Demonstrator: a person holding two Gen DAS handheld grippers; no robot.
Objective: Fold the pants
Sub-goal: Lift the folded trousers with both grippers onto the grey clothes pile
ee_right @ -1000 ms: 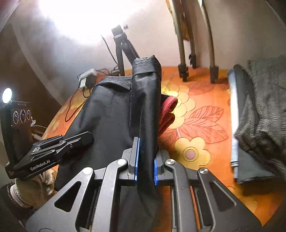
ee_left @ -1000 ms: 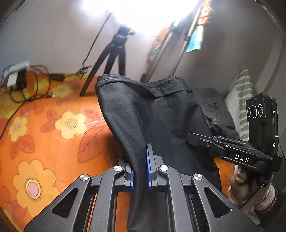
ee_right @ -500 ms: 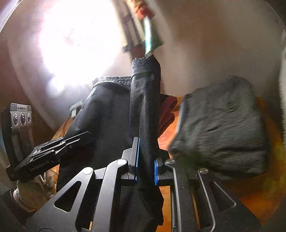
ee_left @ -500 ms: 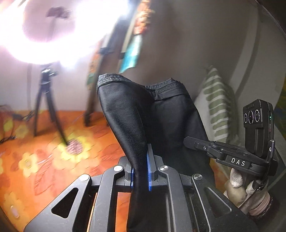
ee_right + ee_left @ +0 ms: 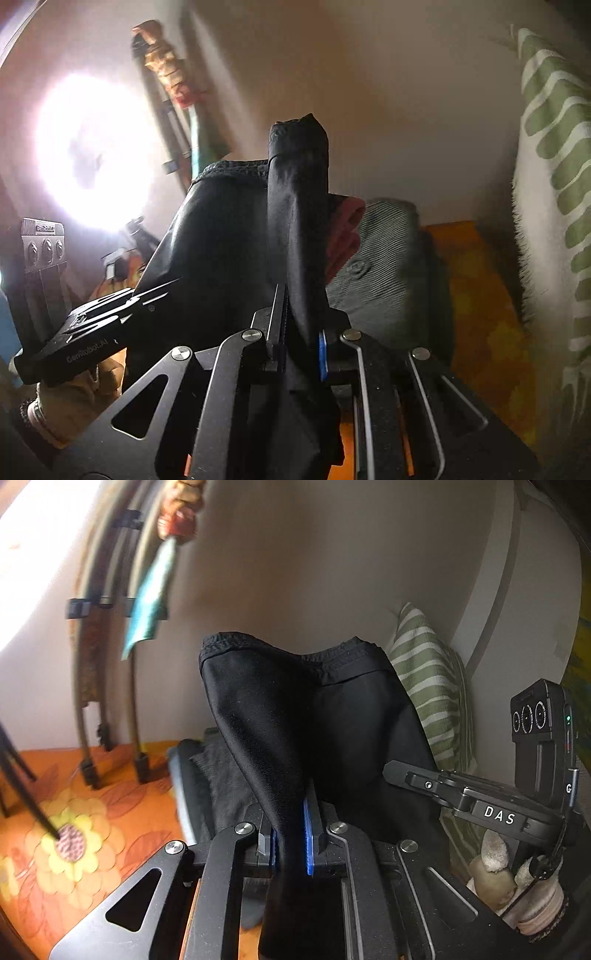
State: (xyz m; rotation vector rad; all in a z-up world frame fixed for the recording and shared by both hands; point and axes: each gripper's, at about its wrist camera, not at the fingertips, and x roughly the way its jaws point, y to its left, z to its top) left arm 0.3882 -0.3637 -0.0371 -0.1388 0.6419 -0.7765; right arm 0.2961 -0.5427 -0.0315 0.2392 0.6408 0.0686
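Above the orange flowered bed cover (image 5: 110,812), the black pants (image 5: 295,716) hang in the air between two grippers. Their waistband is at the far end, and cloth drops down below each gripper. The left gripper (image 5: 290,843) pinches one bunch of the black cloth tight between its blue pads. The right gripper (image 5: 301,349) pinches another bunch the same way, so both sets of jaws are nearly closed, with only cloth between them.

A pile of dark folded clothes (image 5: 384,266) lies on the bed, close to a green striped pillow (image 5: 428,686) that leans by the wall. Something red (image 5: 347,229) peeks out behind the pants in the right view; I cannot tell what it is.

My guess is that the folding is mostly done, and the step now is carrying the pants over to that pile. Next, both hands should go down together and lay the pants flat on top. The pinches should let go only when the cloth rests there. Letting go too soon could make the fold fall open.
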